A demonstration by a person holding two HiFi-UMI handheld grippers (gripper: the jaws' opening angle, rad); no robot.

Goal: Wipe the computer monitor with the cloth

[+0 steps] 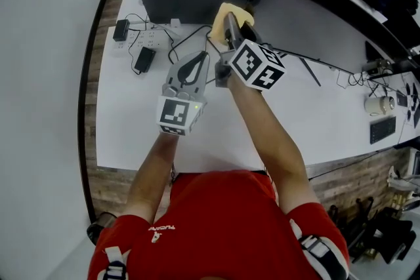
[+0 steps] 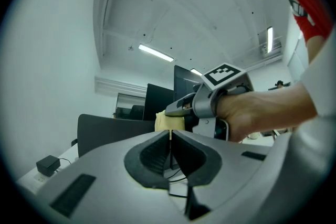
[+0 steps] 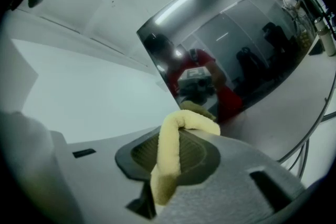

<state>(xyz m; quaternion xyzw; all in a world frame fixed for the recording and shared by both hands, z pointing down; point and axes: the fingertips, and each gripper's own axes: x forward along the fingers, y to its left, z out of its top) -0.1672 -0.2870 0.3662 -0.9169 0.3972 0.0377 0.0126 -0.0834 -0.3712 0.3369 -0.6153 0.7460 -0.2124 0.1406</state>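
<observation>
Left gripper (image 2: 170, 136), jaws shut on nothing, hovers over the middle of the desk (image 1: 216, 141). Right gripper (image 3: 170, 157) pinches a yellow cloth (image 3: 181, 126). Only a thin fold pads its tip, so bare plastic might scrape the monitor (image 3: 231, 34) at the desk's far edge. The cloth sits at the screen's lower edge, touching or nearly so.

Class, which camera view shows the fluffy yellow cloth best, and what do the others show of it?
The right gripper view: the fluffy yellow cloth fills the centre, pinched in the right gripper. The head view shows a yellow patch by the dark monitor; the left gripper view, a sliver.
</observation>
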